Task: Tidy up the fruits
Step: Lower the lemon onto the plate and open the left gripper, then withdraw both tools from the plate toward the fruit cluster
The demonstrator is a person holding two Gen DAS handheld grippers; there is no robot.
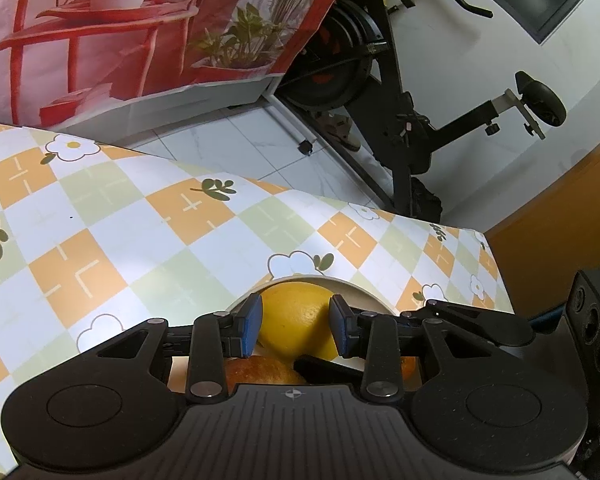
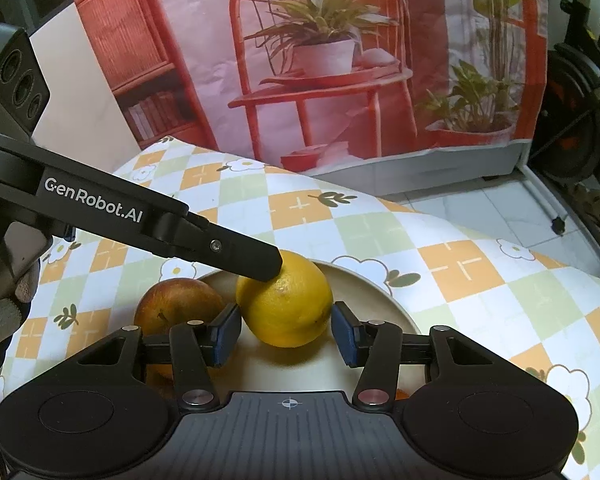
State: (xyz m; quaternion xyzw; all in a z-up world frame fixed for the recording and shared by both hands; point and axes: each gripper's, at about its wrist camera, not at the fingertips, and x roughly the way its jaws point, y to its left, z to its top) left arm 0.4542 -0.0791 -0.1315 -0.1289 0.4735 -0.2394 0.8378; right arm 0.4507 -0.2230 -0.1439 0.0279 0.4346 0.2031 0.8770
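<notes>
A yellow lemon (image 1: 300, 316) lies on a cream plate (image 1: 360, 290) with a red-brown apple (image 2: 176, 304) beside it on the left. My left gripper (image 1: 296, 322) is shut on the lemon, its blue pads against both sides. In the right wrist view one left finger (image 2: 256, 262) lies on the lemon (image 2: 288, 300) at its upper left. My right gripper (image 2: 286, 330) is open, its pads flanking the lemon's near part with thin gaps. One of its fingers (image 1: 324, 365) shows just under the lemon. Something orange (image 2: 400, 394) peeks out on the plate (image 2: 372, 292), mostly hidden.
A checked tablecloth (image 2: 460, 272) with flowers covers the table; its far edge drops to a tiled floor (image 1: 236, 140). A printed backdrop (image 2: 320, 60) hangs behind, with an exercise bike (image 1: 380, 92) to its right. A gloved hand (image 2: 0, 320) holds the left gripper.
</notes>
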